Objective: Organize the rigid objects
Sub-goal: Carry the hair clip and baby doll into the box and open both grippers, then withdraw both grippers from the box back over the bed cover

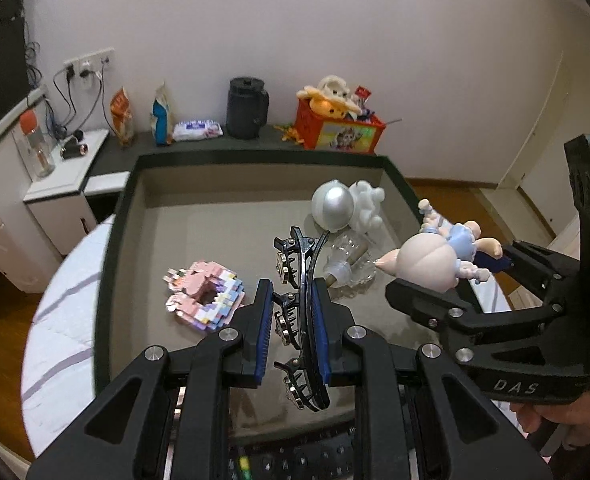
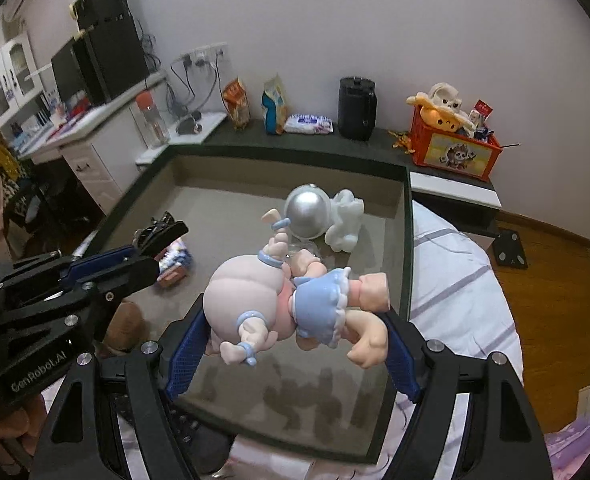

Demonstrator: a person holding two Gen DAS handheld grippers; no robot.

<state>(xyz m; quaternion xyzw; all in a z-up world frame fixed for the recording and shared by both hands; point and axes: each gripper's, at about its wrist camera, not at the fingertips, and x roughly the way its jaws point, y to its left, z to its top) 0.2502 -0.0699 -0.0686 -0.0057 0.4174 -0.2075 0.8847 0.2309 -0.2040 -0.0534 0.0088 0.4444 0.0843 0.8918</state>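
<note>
The left gripper is squeezed tight on a long black plastic hair clip with teeth and little silver magnets. The clip is thin and stiff. It stands on its edge between the blue pads, up in the air over the big shallow tray with dark rims and a grey floor. A clip like this is light, but its teeth look like they could snap, and it is so thin that it could twist out sideways. Holding it by the long flat spine, near the middle, looks like the safe way.

The right gripper holds a hard plastic baby doll with a big pale pink head and a light blue frilly dress. The doll lies sideways, with its head against one blue pad and its feet by the other. It looks smooth and a bit slippery, and the round head could roll in the grip. The small arms and legs look like the weak parts, so the body is a better place to hold.

Down in the tray lie a white astronaut toy with a shiny silver helmet, a clear glass-like ornament that looks easy to break, and a pink and pastel block-built toy
</note>
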